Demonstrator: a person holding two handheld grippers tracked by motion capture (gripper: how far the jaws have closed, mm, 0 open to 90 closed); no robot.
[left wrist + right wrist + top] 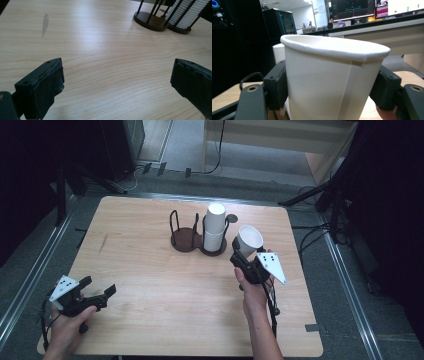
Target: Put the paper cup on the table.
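The wooden tabletop (150, 265) is the biggest thing here, pale and smooth, with a small dark smudge (103, 243) toward its left edge. Near the far edge, about in the middle, stands a dark wire rack (186, 236) with two round bases side by side. The left base is bare. The right base holds a stack of white paper cups (215, 226), set upside down and standing tall between the wires.

Just to the right of that rack is one more white paper cup (249, 240). The right gripper (240, 254) has its fingers closed on this cup, one on each side, and holds it up off the wood with its open mouth tipped up and to the right.

The left gripper (98, 289) is near the front left corner, low over the wood. Its fingers (47, 82) are spread wide apart with only bare wood between them.
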